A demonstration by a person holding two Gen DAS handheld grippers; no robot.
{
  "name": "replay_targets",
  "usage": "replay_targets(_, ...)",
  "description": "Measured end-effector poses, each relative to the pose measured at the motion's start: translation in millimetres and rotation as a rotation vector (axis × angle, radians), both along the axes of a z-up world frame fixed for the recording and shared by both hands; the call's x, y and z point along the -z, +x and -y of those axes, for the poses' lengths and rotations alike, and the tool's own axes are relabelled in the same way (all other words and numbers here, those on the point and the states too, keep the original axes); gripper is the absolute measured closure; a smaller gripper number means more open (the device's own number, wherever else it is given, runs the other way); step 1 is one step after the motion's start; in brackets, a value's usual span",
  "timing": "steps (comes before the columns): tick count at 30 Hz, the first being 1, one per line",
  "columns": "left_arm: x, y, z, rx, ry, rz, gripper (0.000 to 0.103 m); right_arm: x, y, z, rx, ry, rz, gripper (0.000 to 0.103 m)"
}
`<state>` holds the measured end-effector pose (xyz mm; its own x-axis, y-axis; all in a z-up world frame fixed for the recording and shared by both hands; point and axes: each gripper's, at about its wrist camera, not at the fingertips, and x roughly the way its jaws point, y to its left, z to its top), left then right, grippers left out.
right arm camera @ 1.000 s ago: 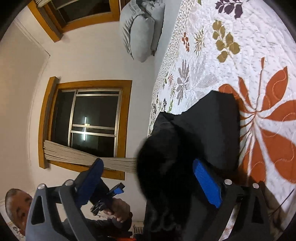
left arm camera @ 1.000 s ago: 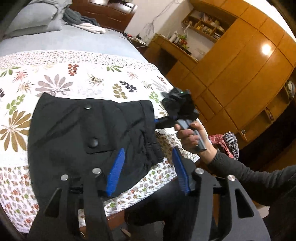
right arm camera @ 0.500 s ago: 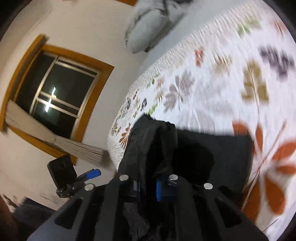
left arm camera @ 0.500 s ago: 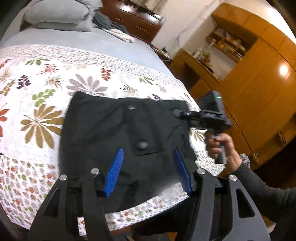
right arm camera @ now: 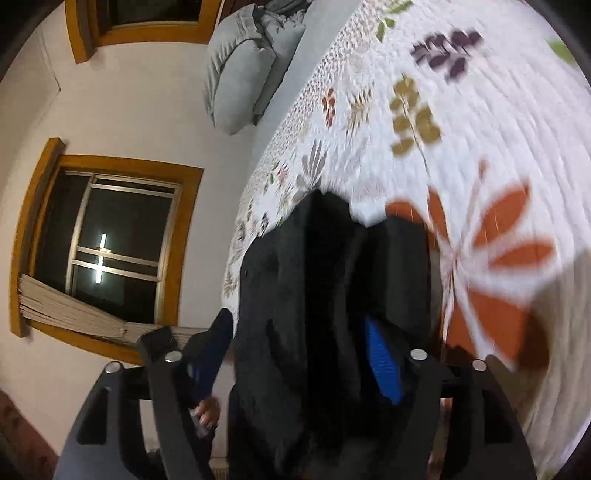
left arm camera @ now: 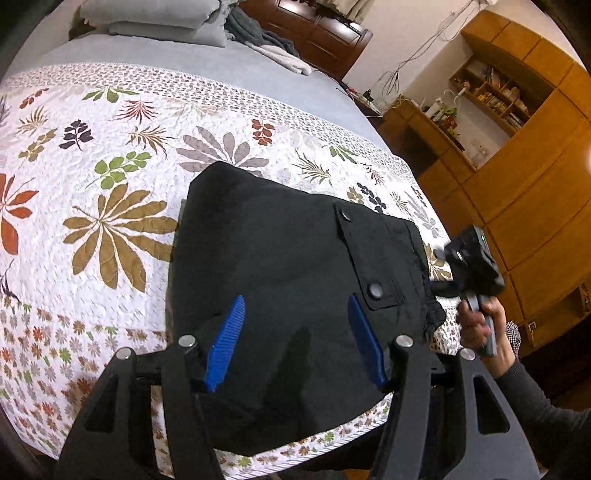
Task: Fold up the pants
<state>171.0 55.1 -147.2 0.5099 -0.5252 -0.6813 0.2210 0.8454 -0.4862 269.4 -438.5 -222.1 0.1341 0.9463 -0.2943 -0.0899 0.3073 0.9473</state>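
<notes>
Black pants point(left arm camera: 295, 266) lie folded into a compact block near the front edge of a bed, on a white quilt point(left arm camera: 110, 184) printed with coloured leaves. A flap pocket with two snaps faces up.

The left hand-held gripper point(left arm camera: 295, 339) points steeply down over the near part of the pants. Its blue pads point(left arm camera: 225, 339) stand apart and are opening wider, with the cloth lying under the gap; neither pad presses on it.

The right hand-held gripper point(right arm camera: 299, 362) sits at the pants' right end, pointing almost level along the bed. The person's right hand point(left arm camera: 480, 325) grips its handle, the dark sleeve point(left arm camera: 535, 406) running back toward the lower corner. Its pads are spreading, and a thick bunch of black cloth stands between them; this blurred view does not show either pad squeezing it.

Grey pillows point(left arm camera: 155, 18) rest at the far end of the bed.
</notes>
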Motion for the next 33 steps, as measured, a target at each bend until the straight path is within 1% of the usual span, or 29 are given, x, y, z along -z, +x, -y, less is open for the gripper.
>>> replay_targets(1,0.3,1.6,-0.8,-0.001,0.003,0.003,0.043,1.4,-8.1,-0.7,-0.014,-0.003,-0.008,0.03)
replay_targets(4,4.8,7.0,1.2,0.0,0.003,-0.008,0.042,0.7,-28.3,-7.0,-0.037,-0.027,-0.004,0.03)
replay_targets(5,7.7,10.0,3.0,0.002,0.005,-0.018,0.042,1.7,-32.5,-9.1,-0.031,-0.038,-0.009,0.038)
replay_targets(6,9.4,11.9,5.0,0.008,0.005,-0.022,0.042,0.8,-34.3,-12.4,-0.025,-0.064,-0.007,0.06)
replay_targets(7,9.8,13.0,6.8,0.01,0.013,-0.022,0.042,-2.0,-37.1,-13.9,-0.023,-0.1,-0.002,0.067)
replay_targets(8,10.0,14.2,8.6,0.013,0.022,-0.018,0.042,-4.2,-41.2,-13.1,-0.023,-0.102,-0.005,0.073)
replay_targets(9,10.2,15.3,9.4,0.019,0.022,-0.019,0.042,-9.3,-45.1,-14.4,-0.013,-0.109,0.003,0.075)
replay_targets(10,10.8,16.6,9.7,0.019,0.024,-0.021,0.042,-12.3,-50.3,-12.9,-0.001,-0.127,0.004,0.076)
replay_targets(12,13.1,18.8,10.6,0.023,0.025,-0.025,0.041,-6.9,-57.8,-7.4,0.034,-0.144,-0.032,0.079)
replay_targets(15,16.5,22.4,14.2,0.032,0.04,-0.022,0.039,6.4,-57.7,-8.8,0.067,-0.171,-0.064,0.078)
replay_targets(17,18.0,24.3,15.1,0.034,0.053,-0.027,0.039,3.9,-58.5,-7.7,0.079,-0.181,-0.062,0.076)
replay_targets(18,17.5,24.2,14.9,0.036,0.053,-0.031,0.038,-0.3,-60.1,-7.2,0.082,-0.181,-0.055,0.069)
replay_targets(19,15.0,22.9,13.9,0.035,0.054,-0.035,0.033,-5.3,-65.3,-5.6,0.085,-0.176,-0.048,0.065)
replay_targets(20,12.5,21.2,12.9,0.035,0.051,-0.033,0.031,-14.0,-70.9,-0.6,0.104,-0.198,-0.033,0.06)
replay_targets(22,4.1,14.9,10.1,0.033,0.041,-0.007,0.019,-35.3,-75.3,9.7,0.152,-0.271,0.015,0.06)
replay_targets(24,-3.3,7.1,7.2,0.026,0.046,0.024,0.013,-64.5,-82.5,26.4,0.24,-0.379,0.094,0.061)
replay_targets(25,-4.9,4.7,6.0,0.023,0.05,0.033,0.013,-74.6,-85.1,28.4,0.254,-0.398,0.131,0.061)
replay_targets(26,-5.7,2.6,4.4,0.019,0.055,0.035,0.013,-89.4,-87.5,23.2,0.247,-0.39,0.176,0.061)
replay_targets(27,-5.4,1.5,2.3,0.014,0.056,0.032,0.012,-97.2,-88.5,14.9,0.23,-0.381,0.195,0.061)
replay_targets(29,-3.4,2.0,-4.4,0.0,0.054,0.012,0.011,-102.9,-85.2,-5.8,0.182,-0.384,0.215,0.061)
replay_targets(32,2.4,6.7,-22.5,-0.027,0.021,-0.031,0.01,-92.9,-73.9,-27.0,0.151,-0.367,0.192,0.061)
replay_targets(33,3.7,8.5,-27.7,-0.035,0.011,-0.042,0.009,-88.1,-70.5,-29.6,0.157,-0.383,0.18,0.061)
